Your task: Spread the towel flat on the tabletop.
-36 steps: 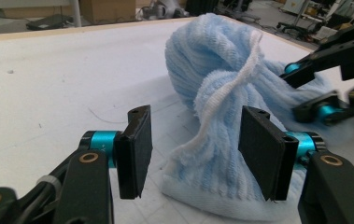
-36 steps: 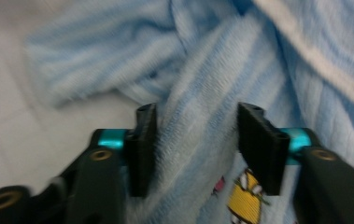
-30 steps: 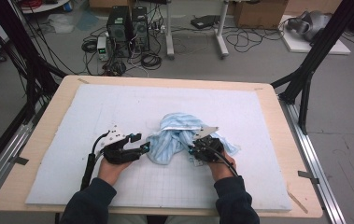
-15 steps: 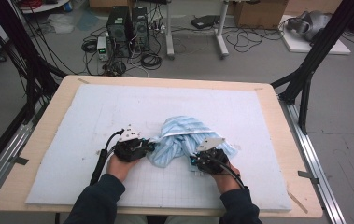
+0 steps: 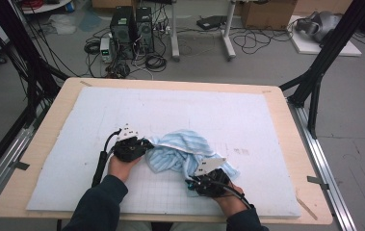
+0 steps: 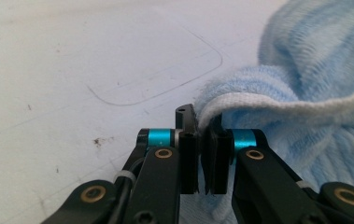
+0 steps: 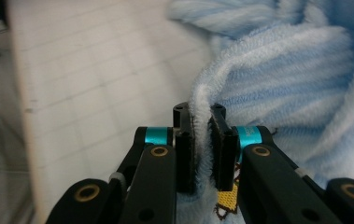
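While the light blue striped towel [image 5: 182, 154] lay bunched in a loose heap on the white mat [image 5: 247, 120], a little toward the near edge from the mat's middle and roughly midway between its left and right edges, both tools had hold of it. Its white-bound hem [image 6: 277, 100] ran along the heap's left side, and the left gripper [image 6: 201, 154] was pinched on that hem at the towel's left end, its jaws having just been closing until they stood nearly together with the white edge caught between the pads. In the high view that left gripper [image 5: 144, 144] sat just left of the heap, the person's left hand [image 5: 122, 166] behind it and a dark sleeve [image 5: 98, 207] coming in from the near edge. The right gripper [image 7: 202, 140] was clamped on a fold of the towel's fluffy striped edge, the cloth rising between its two black jaws, with a small yellow tag [image 7: 226, 203] of the towel showing below them. In the high view the right gripper [image 5: 200, 180] was at the heap's near right corner, close to the near edge of the mat. The mat covered most of the wooden table [image 5: 286, 110], leaving a bare light wood border on all sides. Beyond the far edge, on the grey floor, stood black computer cases [image 5: 132, 24] among tangled cables [image 5: 156, 60].
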